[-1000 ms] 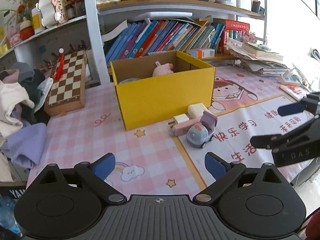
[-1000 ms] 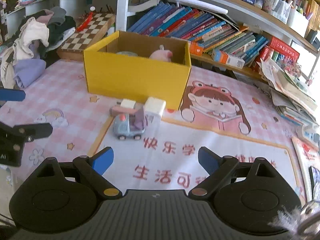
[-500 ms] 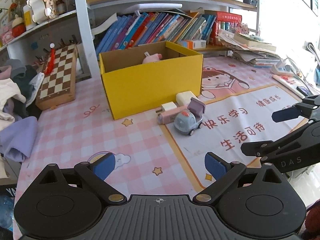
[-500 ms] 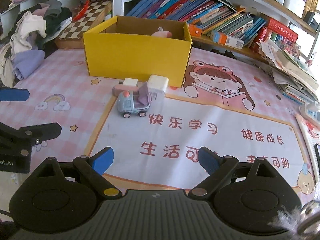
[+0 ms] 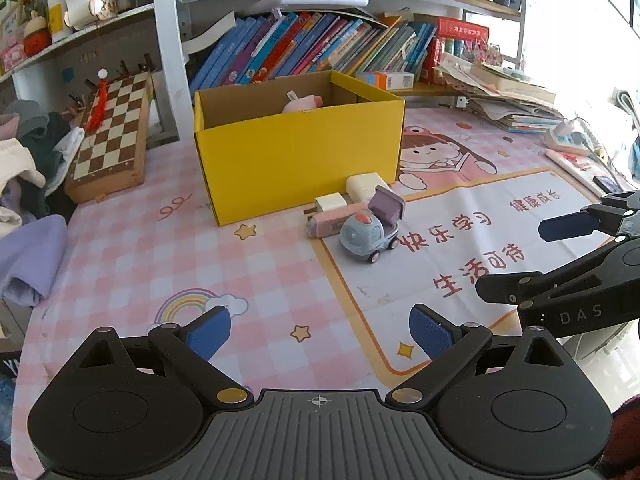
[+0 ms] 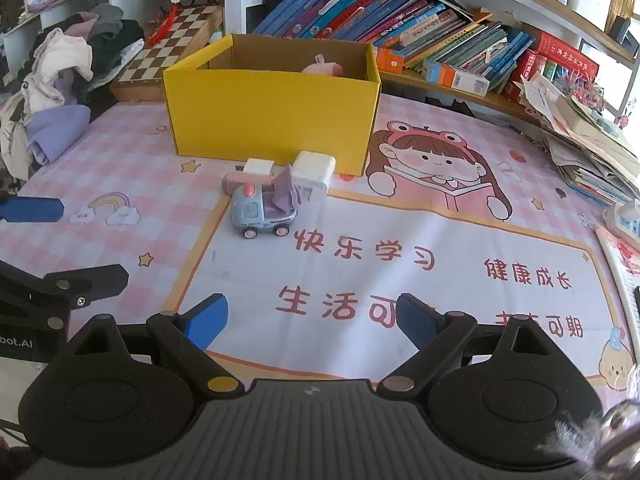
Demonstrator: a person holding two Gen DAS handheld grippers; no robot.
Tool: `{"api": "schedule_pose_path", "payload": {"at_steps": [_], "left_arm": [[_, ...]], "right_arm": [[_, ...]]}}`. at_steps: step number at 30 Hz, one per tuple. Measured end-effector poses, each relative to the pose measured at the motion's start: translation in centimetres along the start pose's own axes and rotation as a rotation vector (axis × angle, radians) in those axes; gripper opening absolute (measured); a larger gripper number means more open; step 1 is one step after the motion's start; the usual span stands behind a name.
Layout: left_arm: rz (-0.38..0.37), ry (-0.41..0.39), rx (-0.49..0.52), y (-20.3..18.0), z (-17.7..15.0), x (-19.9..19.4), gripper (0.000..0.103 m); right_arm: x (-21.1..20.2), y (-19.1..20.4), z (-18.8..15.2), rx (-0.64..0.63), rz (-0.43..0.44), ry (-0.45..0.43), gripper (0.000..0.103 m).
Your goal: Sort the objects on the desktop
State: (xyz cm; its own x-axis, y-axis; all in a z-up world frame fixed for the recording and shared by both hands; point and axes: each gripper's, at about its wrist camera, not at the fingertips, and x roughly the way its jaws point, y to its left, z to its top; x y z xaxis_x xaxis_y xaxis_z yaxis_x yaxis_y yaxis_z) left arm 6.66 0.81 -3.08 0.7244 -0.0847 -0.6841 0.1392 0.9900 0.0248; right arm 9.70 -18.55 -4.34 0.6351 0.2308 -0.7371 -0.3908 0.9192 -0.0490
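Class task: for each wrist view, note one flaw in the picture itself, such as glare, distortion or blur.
Left wrist view: window glare washes out the right edge beyond the paper stack; right wrist view: fisheye bends the bookshelf, and a blurred object smears the bottom right corner.

The left gripper (image 5: 316, 330) hangs with jaws wide apart above the pink checked mat (image 5: 132, 256); ahead, a toy truck (image 5: 370, 230) stands near the yellow box (image 5: 296, 160) (a pink toy (image 5: 302, 103) inside), chessboard (image 5: 114, 140) leftward.

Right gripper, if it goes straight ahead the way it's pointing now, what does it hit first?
Probably the larger white charger, then the yellow box behind it. The right gripper is open and empty; depth is uncertain.
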Motion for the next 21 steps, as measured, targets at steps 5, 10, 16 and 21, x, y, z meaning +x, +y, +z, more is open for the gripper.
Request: {"api": "schedule_pose_path", "payload": {"at_steps": [5,10,16,21], "left_arm": [[0.012,0.007,-0.013,0.1,0.3,0.5,0.098],[0.015,0.018,-0.021,0.0,0.5,1.0,0.098],[0.026,0.029,-0.034,-0.1,0.8,1.7,0.098],[0.03,0.032,-0.048,-0.1,1.2,2.3,0.098]], "right_arm": [[0.4,-0.3,0.2,-0.01,0.012,0.007,0.089],[1.0,-0.6,0.6,-0.019,0.022,0.016,0.089],[1.8,-1.1,1.1,-0.031,0.035,0.024,0.089],[2.6,-1.4,1.8,-0.046,0.048,0.03,0.087]]}}
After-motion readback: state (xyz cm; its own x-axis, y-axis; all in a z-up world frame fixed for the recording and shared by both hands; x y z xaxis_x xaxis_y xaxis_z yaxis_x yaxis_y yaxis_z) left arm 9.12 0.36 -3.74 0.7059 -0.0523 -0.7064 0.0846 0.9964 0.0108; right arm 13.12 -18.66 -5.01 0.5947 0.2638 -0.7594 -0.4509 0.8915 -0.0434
